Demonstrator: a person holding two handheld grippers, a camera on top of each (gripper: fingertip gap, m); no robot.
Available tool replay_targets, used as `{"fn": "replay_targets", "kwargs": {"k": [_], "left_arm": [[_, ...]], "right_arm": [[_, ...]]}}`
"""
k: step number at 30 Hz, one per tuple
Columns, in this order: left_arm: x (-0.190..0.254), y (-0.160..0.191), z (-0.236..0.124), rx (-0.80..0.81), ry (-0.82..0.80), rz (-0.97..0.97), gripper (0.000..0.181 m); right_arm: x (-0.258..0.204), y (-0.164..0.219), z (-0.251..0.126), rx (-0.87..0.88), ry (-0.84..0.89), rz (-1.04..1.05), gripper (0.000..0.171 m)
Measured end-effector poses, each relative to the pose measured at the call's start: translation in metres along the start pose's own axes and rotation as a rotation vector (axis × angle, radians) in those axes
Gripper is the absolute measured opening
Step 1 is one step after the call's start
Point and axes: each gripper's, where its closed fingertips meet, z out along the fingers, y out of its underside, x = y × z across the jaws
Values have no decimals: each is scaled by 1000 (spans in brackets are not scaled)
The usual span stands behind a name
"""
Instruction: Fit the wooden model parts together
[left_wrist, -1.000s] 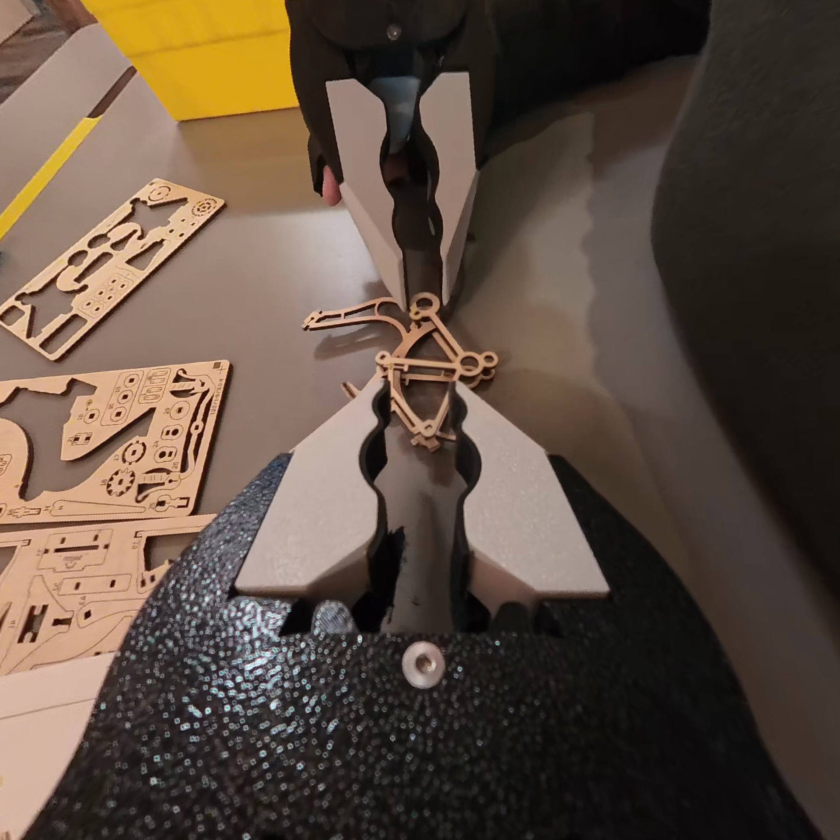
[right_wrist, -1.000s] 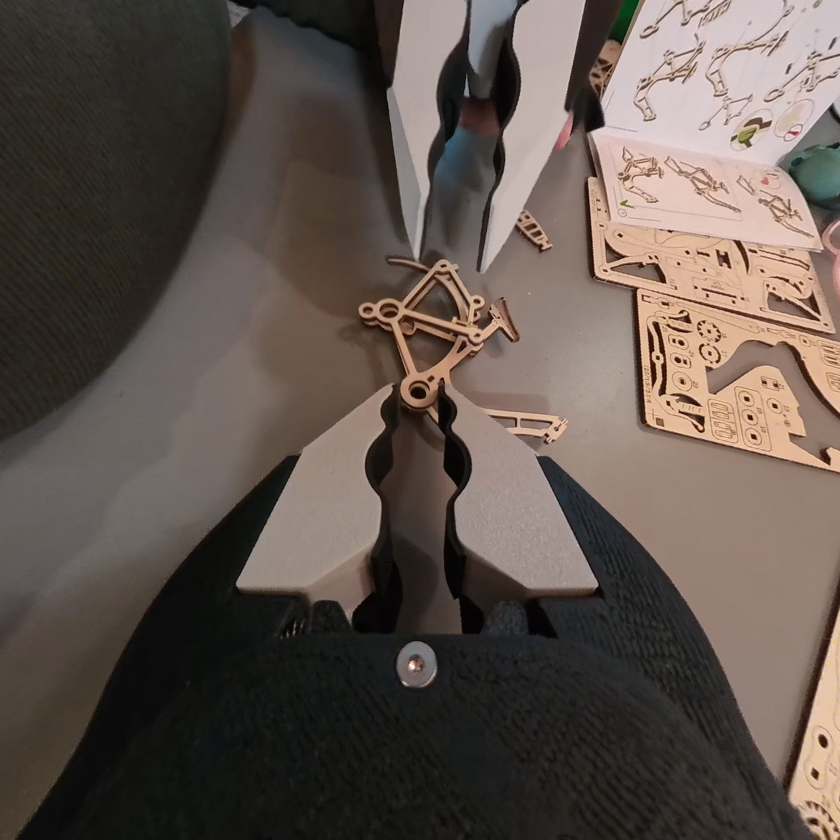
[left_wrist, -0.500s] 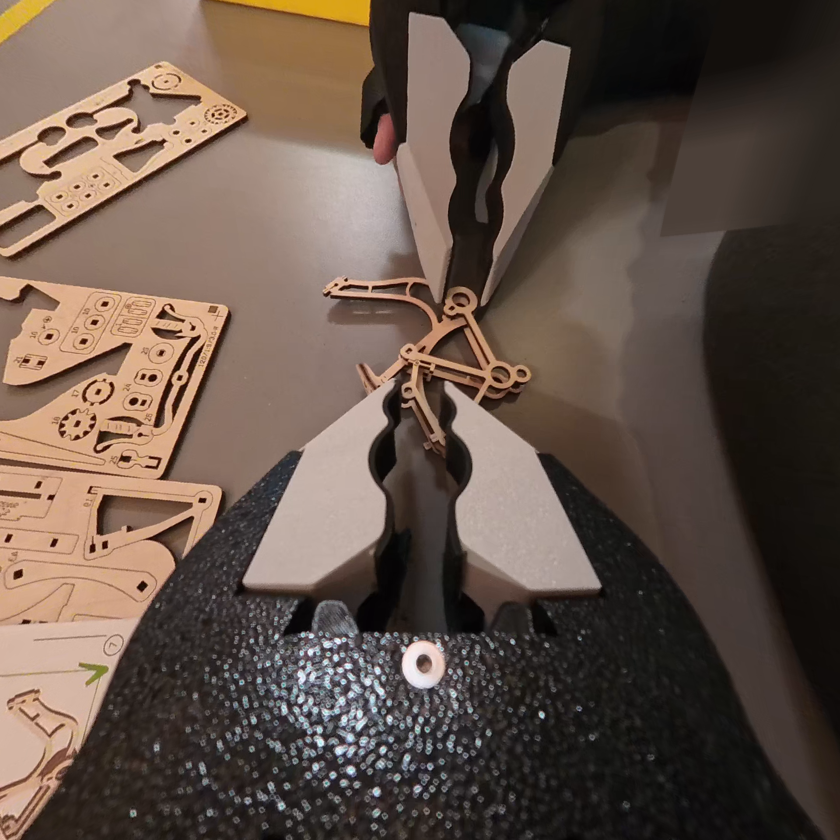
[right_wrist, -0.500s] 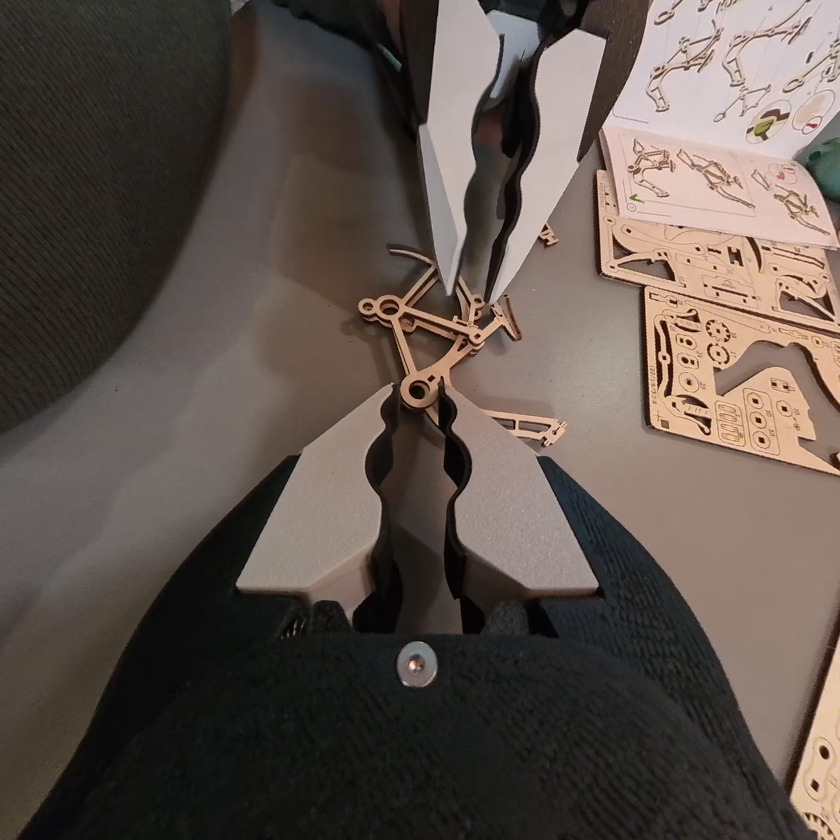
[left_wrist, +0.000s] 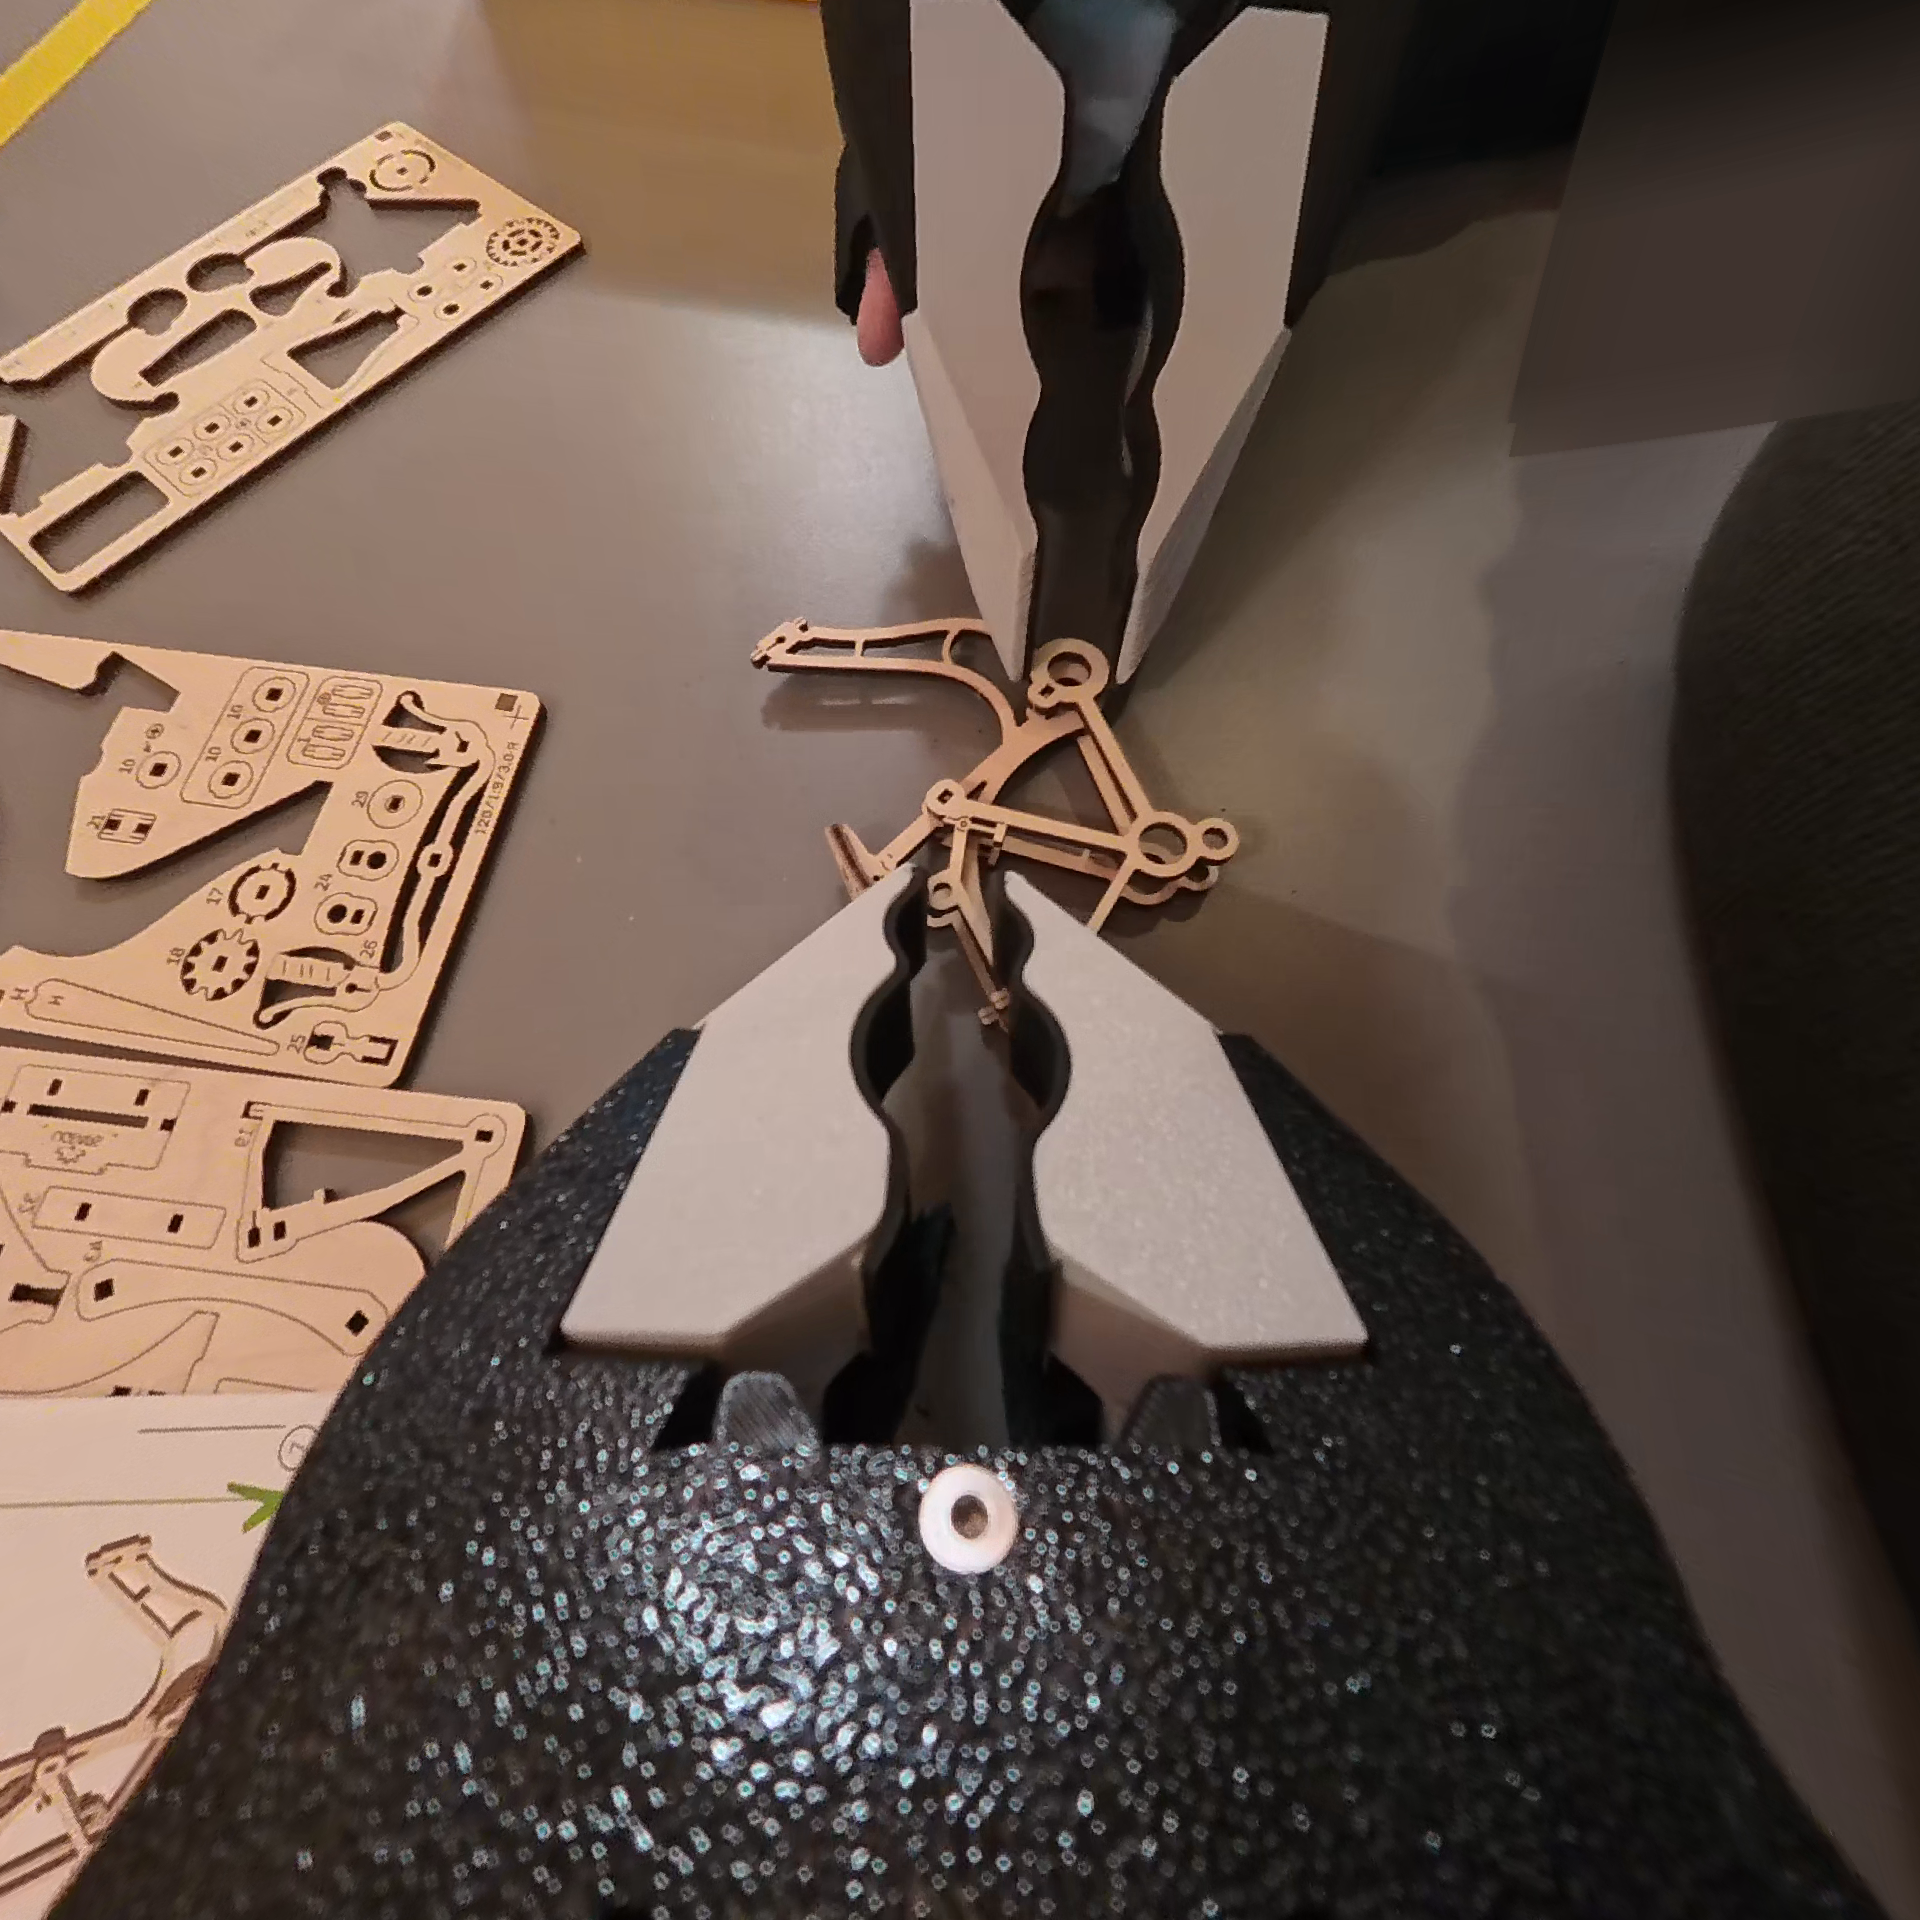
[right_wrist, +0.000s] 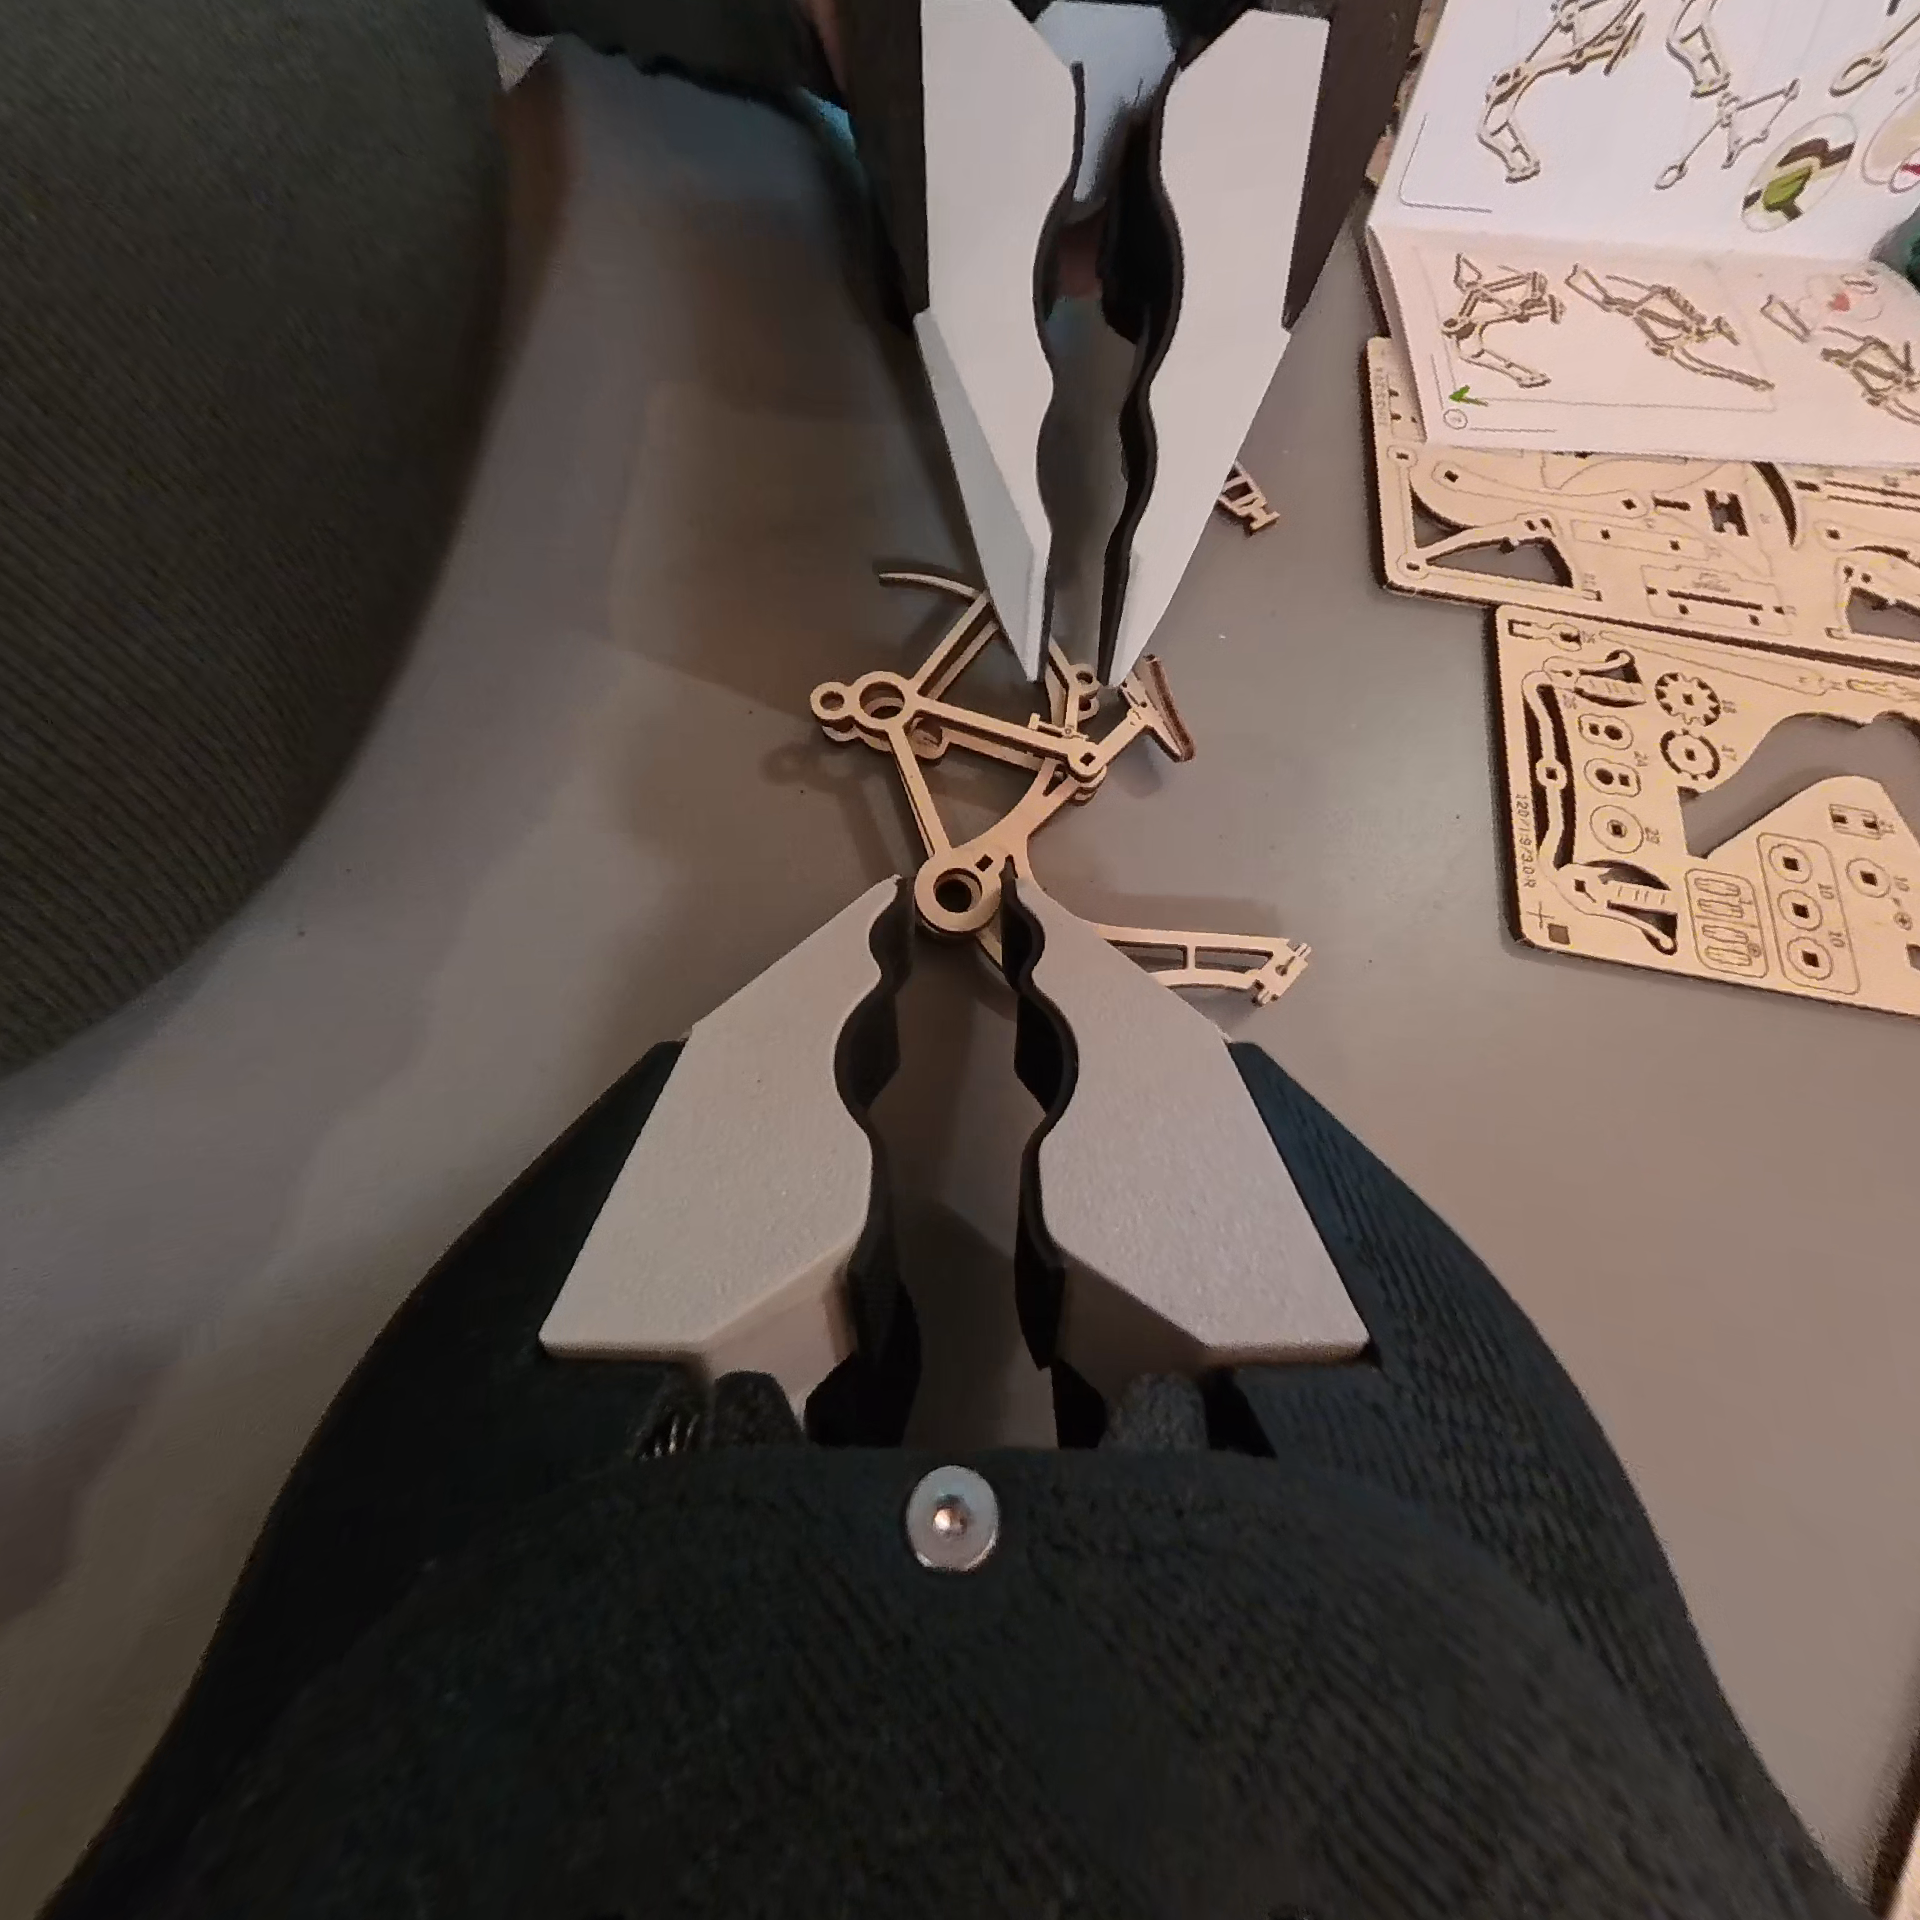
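A small wooden frame of thin struts and rings (left_wrist: 1112, 764) lies on the grey table (left_wrist: 644, 540), between my two grippers. My left gripper (left_wrist: 961, 883) is nearly closed on a thin strut at the frame's near end. It shows from the front in the right wrist view (right_wrist: 1081, 675). My right gripper (right_wrist: 956, 899) is shut on the ring at the frame's opposite corner (right_wrist: 987, 740). It shows at the top of the left wrist view (left_wrist: 1075, 649). A loose curved wooden part (left_wrist: 883, 644) lies beside the right gripper's fingers.
Several laser-cut wooden sheets (left_wrist: 291, 831) lie on the table, left in the left wrist view and right in the right wrist view (right_wrist: 1704, 831). An open instruction booklet (right_wrist: 1662, 312) lies behind them. A dark grey cushion (right_wrist: 208, 416) borders the table. A small loose part (right_wrist: 1247, 499) lies behind the left gripper. Some 5 cm of space lies between my two pairs of fingers.
My left gripper has moved onto the frame and its fingers have narrowed around the strut. My right gripper has kept its hold on the ring and barely moved.
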Motion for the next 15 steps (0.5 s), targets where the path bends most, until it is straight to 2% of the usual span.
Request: {"fn": "replay_targets", "kwargs": {"k": [15], "left_arm": [[2,2,-4,-11,21,-1,4]], "right_arm": [[-4,-5,3,4,-1,-8,15]]}}
